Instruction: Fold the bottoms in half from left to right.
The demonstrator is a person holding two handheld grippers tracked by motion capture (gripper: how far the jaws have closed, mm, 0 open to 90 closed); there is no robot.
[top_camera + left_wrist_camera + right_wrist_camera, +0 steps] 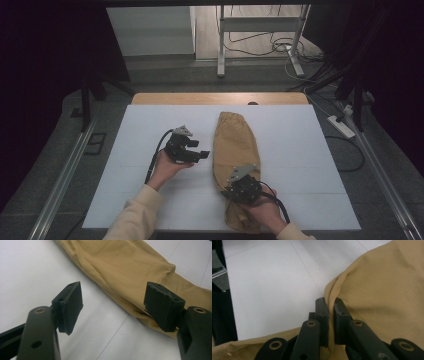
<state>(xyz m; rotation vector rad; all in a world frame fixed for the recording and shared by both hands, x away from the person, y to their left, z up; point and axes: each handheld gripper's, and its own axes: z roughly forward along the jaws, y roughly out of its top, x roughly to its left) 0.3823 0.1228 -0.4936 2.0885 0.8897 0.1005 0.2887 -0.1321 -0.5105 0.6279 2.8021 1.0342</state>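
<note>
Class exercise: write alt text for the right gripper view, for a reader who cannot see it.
The right gripper, its two black jaws shut, pinches a raised fold of tan cloth. The cloth lies on a white table, spreading to the right and below.

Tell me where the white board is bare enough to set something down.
Widest free patch: the white board right of the tan cloth, out to its right edge. Also free: the far-left strip beyond the left gripper. Crowded: the near middle, where the right gripper pinches the cloth, and the narrow gap between left gripper and cloth.
</note>
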